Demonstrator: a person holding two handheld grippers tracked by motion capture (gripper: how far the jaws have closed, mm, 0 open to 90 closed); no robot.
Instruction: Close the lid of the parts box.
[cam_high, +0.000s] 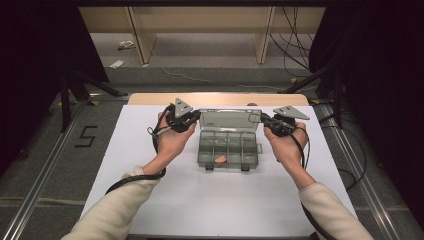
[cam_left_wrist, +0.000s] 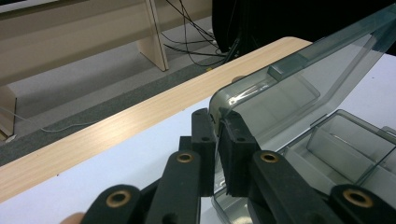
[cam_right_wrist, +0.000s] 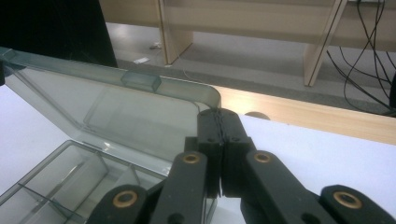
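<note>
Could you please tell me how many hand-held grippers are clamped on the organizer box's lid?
2: the left hand-held gripper pinches the clear lid at its left edge, the right hand-held gripper at its right edge.

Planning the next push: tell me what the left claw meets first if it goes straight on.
The left claw is shut on the lid corner already; beyond that, likely just bare table edge, though depth is unclear.

Glossy smoky plastic box (cam_high: 228, 142), matt white tabletop (cam_high: 150, 150).
</note>
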